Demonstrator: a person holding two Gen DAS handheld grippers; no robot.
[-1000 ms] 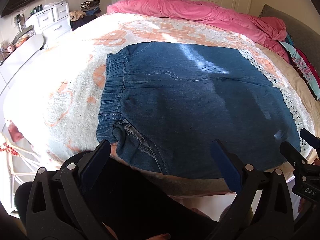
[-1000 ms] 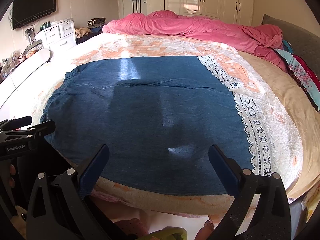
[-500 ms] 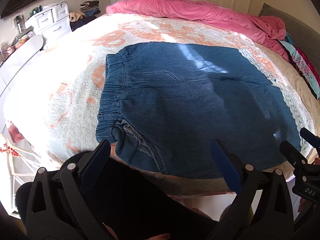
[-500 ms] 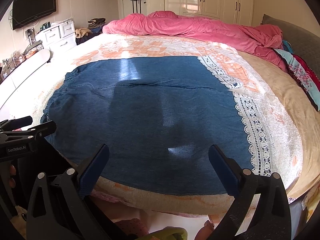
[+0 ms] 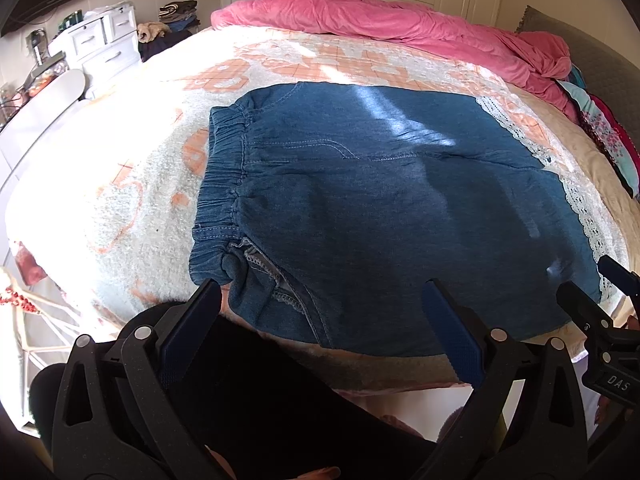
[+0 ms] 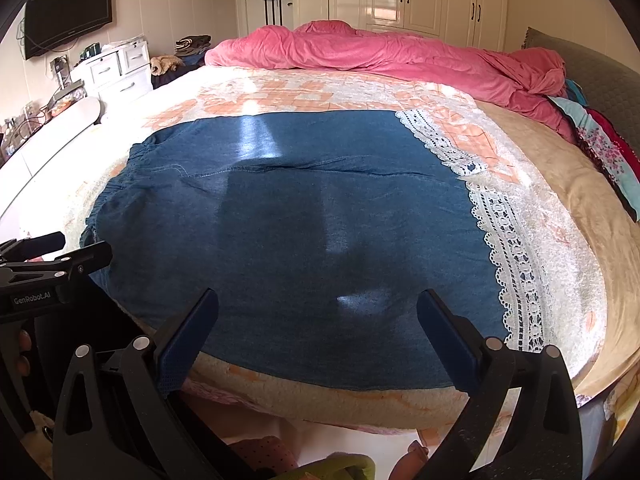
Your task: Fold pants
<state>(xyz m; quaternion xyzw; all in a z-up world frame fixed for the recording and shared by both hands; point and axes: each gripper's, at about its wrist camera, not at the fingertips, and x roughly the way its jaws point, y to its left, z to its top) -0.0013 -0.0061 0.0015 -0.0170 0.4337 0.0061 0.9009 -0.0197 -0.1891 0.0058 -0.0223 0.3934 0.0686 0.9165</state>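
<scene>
Against the frames half a second and one second earlier I find no change: the pants and both grippers sit as before. The left gripper (image 5: 322, 312) hangs just short of the near edge of the bed (image 5: 120, 184), its fingers (image 5: 192, 328) spread wide and empty, touching nothing. Ahead of them lie the blue denim pants (image 5: 380, 208), flat across the patterned blanket, with the elastic waistband (image 5: 218, 184) ahead and to the left of the left finger. I read the right gripper (image 6: 318, 316) the same way: fingers (image 6: 444, 336) wide apart, holding nothing, poised just short of the near hem of the pants (image 6: 304, 220). Ahead and to the right of its right finger runs the lace trim (image 6: 516, 264) at the leg ends. Far beyond both pairs of fingers lies a pink duvet (image 6: 380, 56).
</scene>
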